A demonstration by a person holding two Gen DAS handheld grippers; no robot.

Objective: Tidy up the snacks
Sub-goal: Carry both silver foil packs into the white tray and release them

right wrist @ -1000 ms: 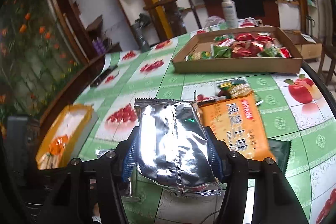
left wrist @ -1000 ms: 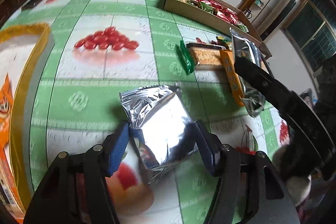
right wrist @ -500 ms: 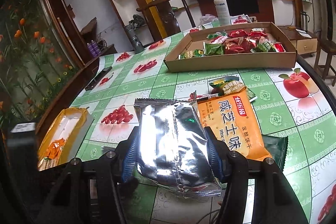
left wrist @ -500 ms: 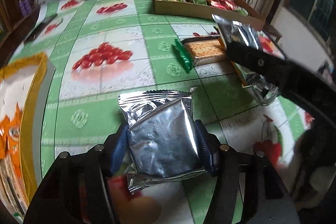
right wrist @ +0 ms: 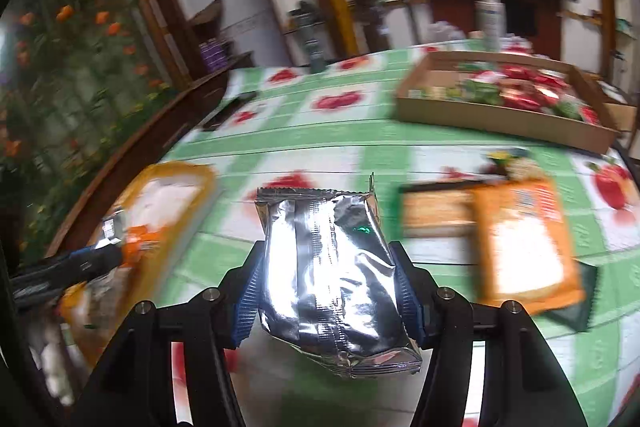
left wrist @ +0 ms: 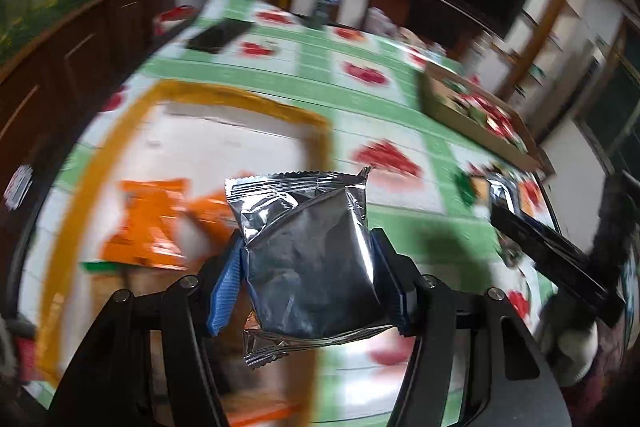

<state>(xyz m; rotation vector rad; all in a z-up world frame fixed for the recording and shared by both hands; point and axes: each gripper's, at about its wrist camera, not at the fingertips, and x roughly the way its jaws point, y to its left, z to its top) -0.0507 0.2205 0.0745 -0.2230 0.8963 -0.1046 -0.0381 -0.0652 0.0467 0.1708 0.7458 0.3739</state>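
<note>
My left gripper point(left wrist: 308, 251) is shut on a silver foil snack packet point(left wrist: 304, 211) and holds it above a yellow-rimmed box point(left wrist: 240, 99). Orange packets point(left wrist: 148, 223) lie inside that box. My right gripper point(right wrist: 326, 255) is shut on a second silver foil packet point(right wrist: 324, 227), lifted above the green fruit-print tablecloth point(right wrist: 340, 139). In the right wrist view the yellow-rimmed box point(right wrist: 172, 171) lies to the left, with the left gripper's dark arm point(right wrist: 68, 267) over it. To the right lie an orange biscuit packet point(right wrist: 524, 239) and a cracker packet point(right wrist: 436, 215).
A cardboard tray point(right wrist: 500, 115) of red and green snacks stands at the far right of the table, a white spray bottle point(right wrist: 490, 15) behind it. A dark bottle point(right wrist: 314, 39) and a flat black device point(left wrist: 218, 35) sit at the far edge. Wooden furniture borders the left side.
My left gripper has swung left with its silver packet, from over bare tablecloth to over the yellow-rimmed box. The right gripper has shifted a little left, still holding its packet.
</note>
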